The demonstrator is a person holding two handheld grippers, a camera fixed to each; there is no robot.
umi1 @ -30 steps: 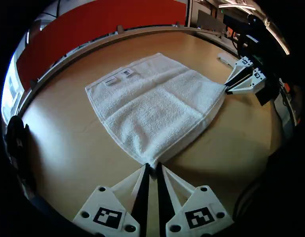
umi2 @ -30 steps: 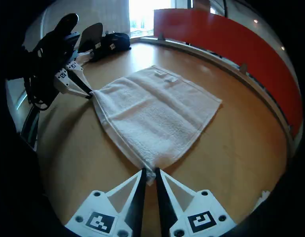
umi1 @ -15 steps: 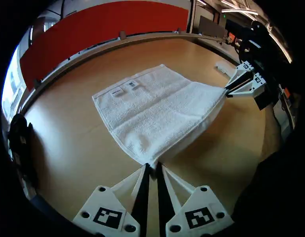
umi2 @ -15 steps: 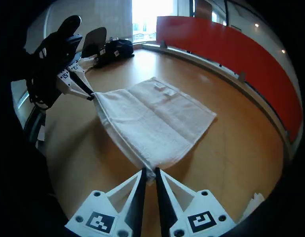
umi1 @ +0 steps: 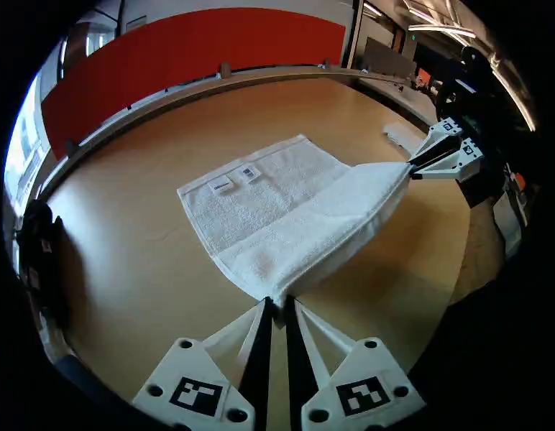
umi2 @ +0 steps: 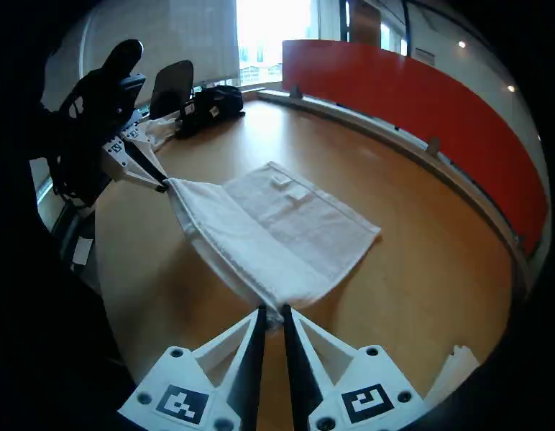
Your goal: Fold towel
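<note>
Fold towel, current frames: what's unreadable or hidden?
Left gripper view: the two labels on the towel are too small to read.
Both views: how much cloth the left gripper and right gripper pinch; their fingers hide it.
Right gripper view: white thing at lower right, cut off by the edge; dark bag far back, too dim for detail.
</note>
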